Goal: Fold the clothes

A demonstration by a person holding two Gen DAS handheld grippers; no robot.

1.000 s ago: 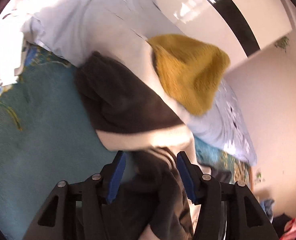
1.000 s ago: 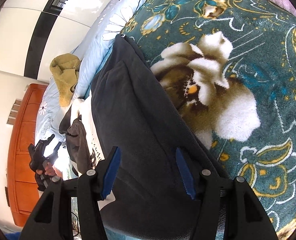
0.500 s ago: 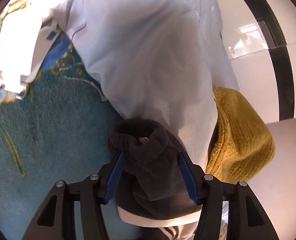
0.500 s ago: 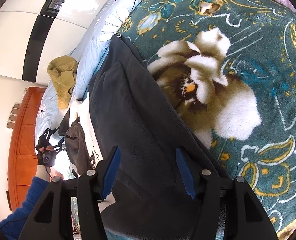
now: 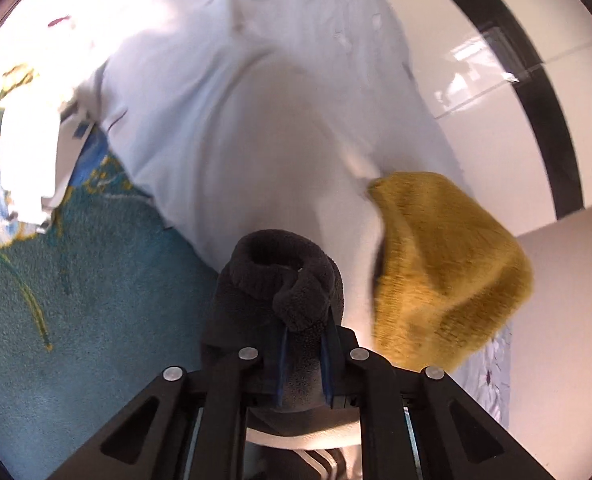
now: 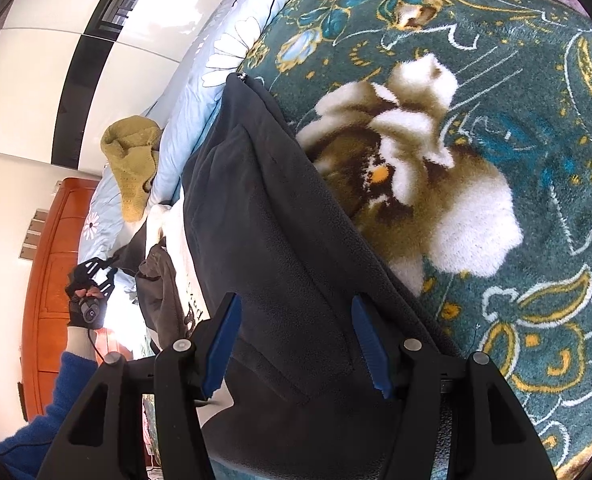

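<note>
Two tongs, one garment: the left tongs [image 5: 304, 354] are closing on the dark fleece's cuff [image 5: 283, 276] at its far end, while the right tongs [image 6: 298, 344] hang wide over the fleece body [image 6: 271, 240] — stretched lengthwise between them on the bed [image 6: 496, 80].

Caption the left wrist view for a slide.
Left tongs closing on a dark fleece cuff, mustard knit alongside on pale bedding.
</note>
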